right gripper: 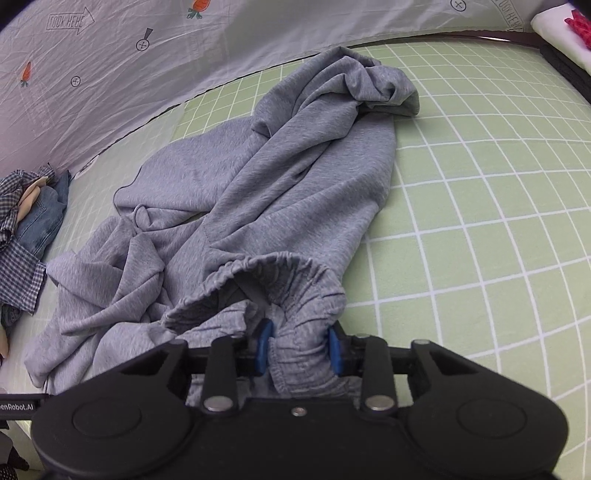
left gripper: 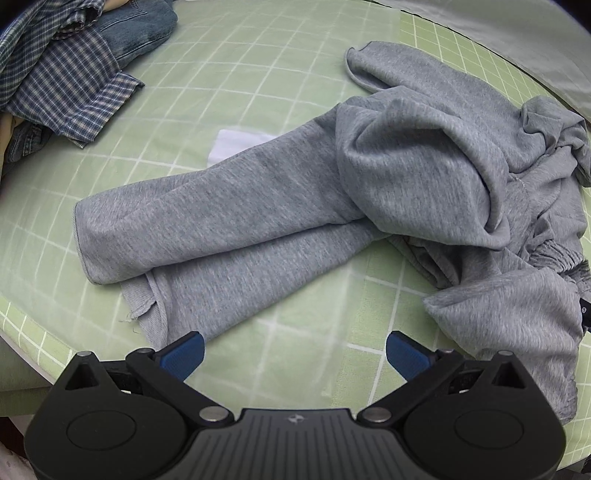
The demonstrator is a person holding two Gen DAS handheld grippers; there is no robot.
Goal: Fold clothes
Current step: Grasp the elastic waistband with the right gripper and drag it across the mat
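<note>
Green sheeting (left gripper: 229, 74) with a white grid covered the bed on which everything lay. From the left wrist camera, the grey sweatpants (left gripper: 332, 206) sprawled across the middle and toward three o'clock: two legs ran side by side out to nine o'clock, their hems stacked one over the other, while the upper part was bunched and folded over itself at two to three o'clock, the gathered elastic band showing near the right edge. A white patch (left gripper: 236, 146) peeked out from under the upper leg. At eleven o'clock sat a heap with a blue checked shirt (left gripper: 62, 81) over some denim (left gripper: 136, 29). The left gripper (left gripper: 294, 352) hung at six o'clock with its blue fingers (left gripper: 184, 354) spread wide apart, nothing between them, bare sheet below; the lower hem lay just beside the left finger.

From the right wrist camera, the same sweatpants (right gripper: 258, 192) stretched from six o'clock up to twelve, crumpled and twisted, with one leg end rolled at one o'clock. A pale printed cloth (right gripper: 110, 74) rose behind at ten to twelve o'clock, and the checked shirt (right gripper: 14, 236) and denim (right gripper: 44, 218) sat at nine. The right gripper (right gripper: 297, 347) was at six o'clock, its blue pads (right gripper: 264, 343) clamped on a bunched fold of the elastic waistband (right gripper: 280, 266), fabric pinched tightly between them.
</note>
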